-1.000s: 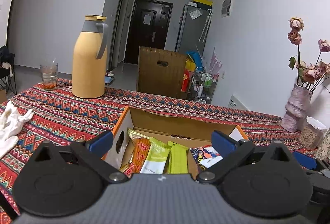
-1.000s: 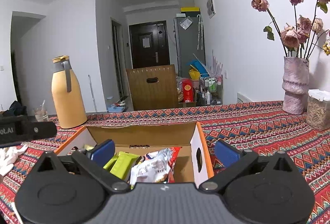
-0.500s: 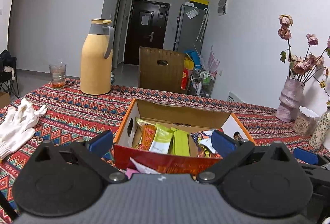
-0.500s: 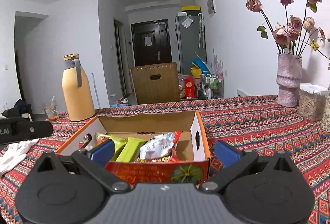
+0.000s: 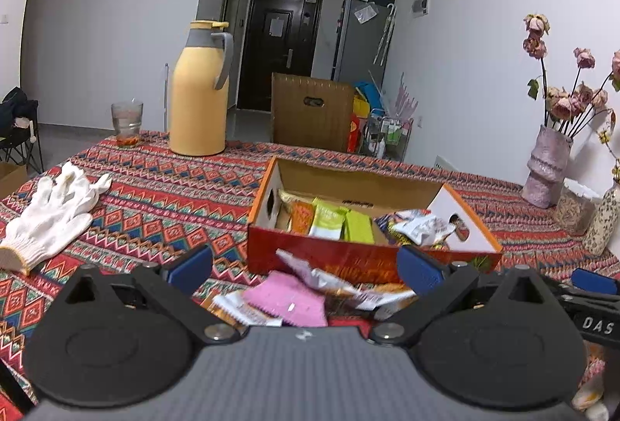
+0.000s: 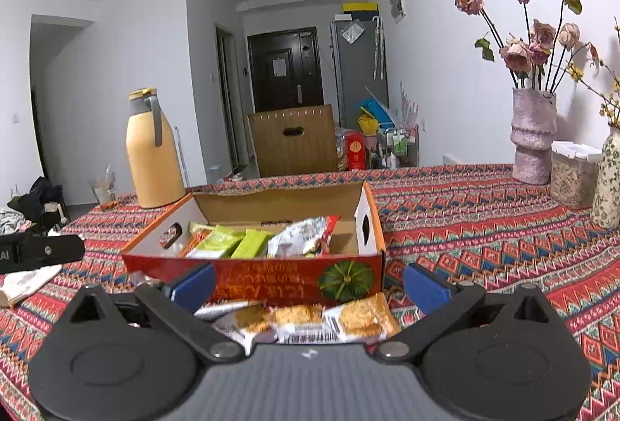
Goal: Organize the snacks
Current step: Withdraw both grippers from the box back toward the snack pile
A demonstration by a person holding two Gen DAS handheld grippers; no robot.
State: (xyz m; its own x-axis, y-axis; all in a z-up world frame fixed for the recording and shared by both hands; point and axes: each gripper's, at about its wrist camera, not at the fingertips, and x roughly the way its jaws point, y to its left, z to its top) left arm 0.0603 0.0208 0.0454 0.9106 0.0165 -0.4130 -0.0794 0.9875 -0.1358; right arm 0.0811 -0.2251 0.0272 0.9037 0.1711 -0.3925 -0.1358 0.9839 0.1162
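An open cardboard snack box (image 5: 360, 258) (image 6: 294, 277) with a red front sits on the patterned tablecloth and holds green, orange and silver packets (image 5: 329, 223) (image 6: 302, 235). Loose packets lie on the cloth in front of it: a pink one (image 5: 286, 299) among others in the left wrist view, cracker packs (image 6: 310, 318) in the right wrist view. My left gripper (image 5: 304, 268) is open and empty above the pink packet. My right gripper (image 6: 308, 283) is open and empty above the cracker packs. The right gripper's edge (image 5: 593, 281) shows in the left view.
A yellow thermos (image 5: 199, 91) (image 6: 151, 153) and a glass (image 5: 127, 124) stand at the far left. White gloves (image 5: 50, 211) lie at the left. A vase of dried roses (image 6: 533, 134), a jar (image 6: 573, 178) and a speckled vase (image 6: 608, 180) stand at the right.
Both grippers have pulled back from over the box toward the table's near edge. The box front and the loose packets in front of it have come into view.
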